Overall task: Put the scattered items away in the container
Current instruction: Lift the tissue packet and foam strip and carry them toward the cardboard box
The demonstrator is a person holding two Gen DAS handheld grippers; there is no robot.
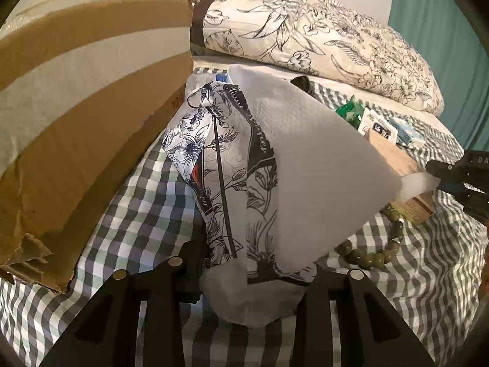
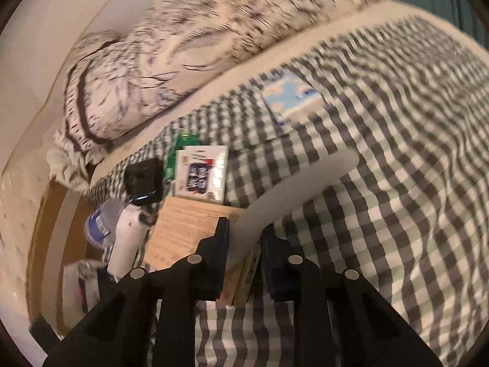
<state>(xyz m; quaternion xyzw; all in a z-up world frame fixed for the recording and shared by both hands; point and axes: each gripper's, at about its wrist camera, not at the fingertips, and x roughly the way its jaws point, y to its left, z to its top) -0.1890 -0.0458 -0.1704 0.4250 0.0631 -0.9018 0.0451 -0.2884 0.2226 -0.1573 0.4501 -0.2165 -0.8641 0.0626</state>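
My left gripper pinches the lower end of a floral tissue pack, held tilted above the checked sheet, just beside the cardboard box. One tissue stretches from the pack to my right gripper, whose jaws pinch its corner. Beads, a tan box and small packets lie near. Quilt behind.

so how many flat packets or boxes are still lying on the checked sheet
4: a green packet, a white card box, a blue-and-white packet and a tan box, clustered near the pillow. More may be hidden.
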